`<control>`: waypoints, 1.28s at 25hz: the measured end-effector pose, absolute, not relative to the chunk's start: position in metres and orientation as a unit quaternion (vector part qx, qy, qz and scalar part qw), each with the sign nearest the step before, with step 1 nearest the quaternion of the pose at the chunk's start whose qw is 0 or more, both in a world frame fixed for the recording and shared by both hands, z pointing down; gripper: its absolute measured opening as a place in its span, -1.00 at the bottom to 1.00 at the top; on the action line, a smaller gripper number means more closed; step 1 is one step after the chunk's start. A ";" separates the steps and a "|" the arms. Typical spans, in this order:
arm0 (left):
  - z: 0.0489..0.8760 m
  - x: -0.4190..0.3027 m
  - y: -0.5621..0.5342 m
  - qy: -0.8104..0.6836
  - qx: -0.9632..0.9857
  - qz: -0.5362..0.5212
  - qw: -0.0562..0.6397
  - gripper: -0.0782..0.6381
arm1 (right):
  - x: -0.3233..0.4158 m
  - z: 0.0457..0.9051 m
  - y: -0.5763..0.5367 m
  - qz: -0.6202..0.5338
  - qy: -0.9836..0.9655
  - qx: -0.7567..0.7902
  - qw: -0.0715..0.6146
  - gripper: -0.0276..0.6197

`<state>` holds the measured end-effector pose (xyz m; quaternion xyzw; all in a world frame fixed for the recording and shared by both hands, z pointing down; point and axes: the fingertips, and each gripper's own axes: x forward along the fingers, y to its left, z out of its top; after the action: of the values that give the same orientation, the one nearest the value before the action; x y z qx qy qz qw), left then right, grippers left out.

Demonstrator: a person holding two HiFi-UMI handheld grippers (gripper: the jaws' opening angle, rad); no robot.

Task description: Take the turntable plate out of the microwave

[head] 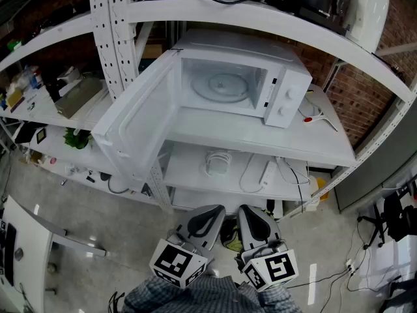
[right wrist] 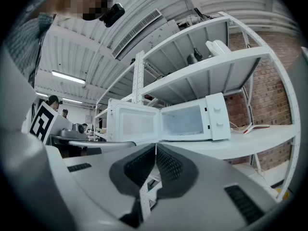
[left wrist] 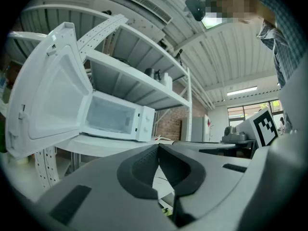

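A white microwave stands on a white shelf with its door swung wide open to the left. Inside lies the round glass turntable plate, flat on the oven floor. Both grippers hang low and close to the person, well short of the shelf. My left gripper is shut with nothing in it, and its tips meet in the left gripper view. My right gripper is shut and empty too, tips together in the right gripper view. The microwave shows ahead in both gripper views.
A red and white tool lies on the shelf right of the microwave. The lower shelf holds a coiled cable and a power strip. Cluttered shelves stand at left. Cables trail on the floor at right.
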<state>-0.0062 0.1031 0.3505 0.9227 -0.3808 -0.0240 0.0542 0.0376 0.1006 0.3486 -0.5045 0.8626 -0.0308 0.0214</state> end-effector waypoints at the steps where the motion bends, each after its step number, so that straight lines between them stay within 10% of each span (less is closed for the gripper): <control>1: 0.351 -0.006 0.103 -0.380 0.923 -0.023 0.053 -0.76 | 0.038 0.349 0.101 -0.031 0.863 -0.504 0.020 -0.85; 32: 0.346 0.030 0.104 -0.425 0.904 -0.016 0.039 -0.76 | 0.080 0.350 0.105 -0.036 0.881 -0.472 0.022 -0.85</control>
<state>0.0301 0.1037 0.3459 0.9044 -0.4246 -0.0158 0.0395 0.0803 0.1045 0.3496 -0.4720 0.8806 -0.0364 0.0218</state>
